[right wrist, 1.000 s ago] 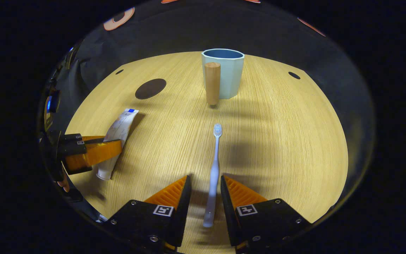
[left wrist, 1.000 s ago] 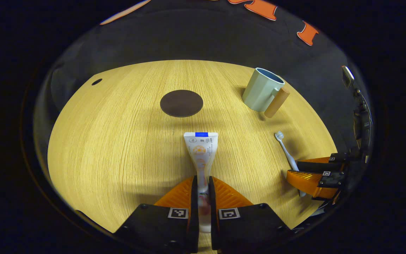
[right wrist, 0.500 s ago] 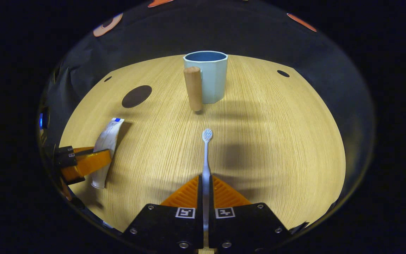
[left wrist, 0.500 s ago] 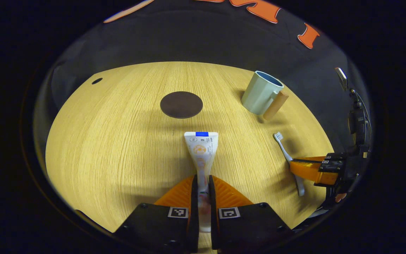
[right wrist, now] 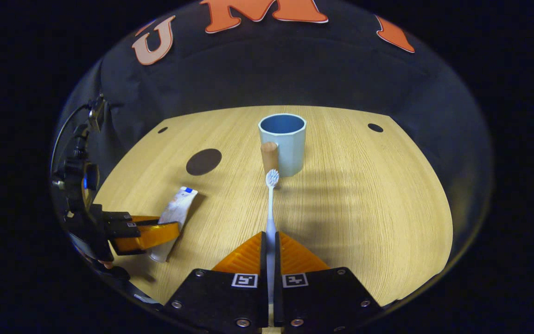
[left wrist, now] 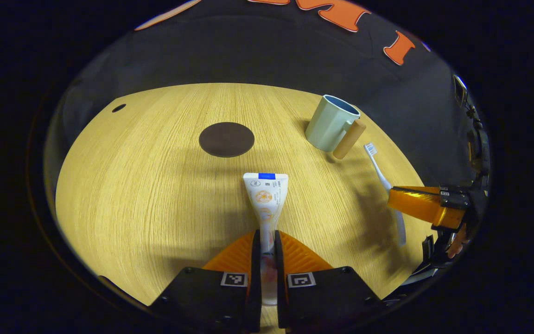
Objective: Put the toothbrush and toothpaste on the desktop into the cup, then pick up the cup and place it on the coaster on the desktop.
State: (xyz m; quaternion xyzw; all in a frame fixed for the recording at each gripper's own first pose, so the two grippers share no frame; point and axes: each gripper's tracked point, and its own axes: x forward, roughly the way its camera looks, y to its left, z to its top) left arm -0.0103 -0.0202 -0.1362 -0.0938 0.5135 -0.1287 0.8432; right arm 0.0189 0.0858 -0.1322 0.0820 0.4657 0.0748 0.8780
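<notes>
The white slim-handled toothbrush (right wrist: 270,204) is pinched at its handle by the right gripper (right wrist: 270,241), bristles pointing at the empty pale-blue cup with the wooden handle (right wrist: 282,148), while the left gripper (left wrist: 267,243) clamps the white toothpaste tube (left wrist: 265,195). Nothing is in the cup, and the dark round coaster (left wrist: 226,139) lies bare on the wooden bench (left wrist: 155,185). Compared with half a second ago, the toothbrush rides higher off the bench, while the tube looks unchanged.
</notes>
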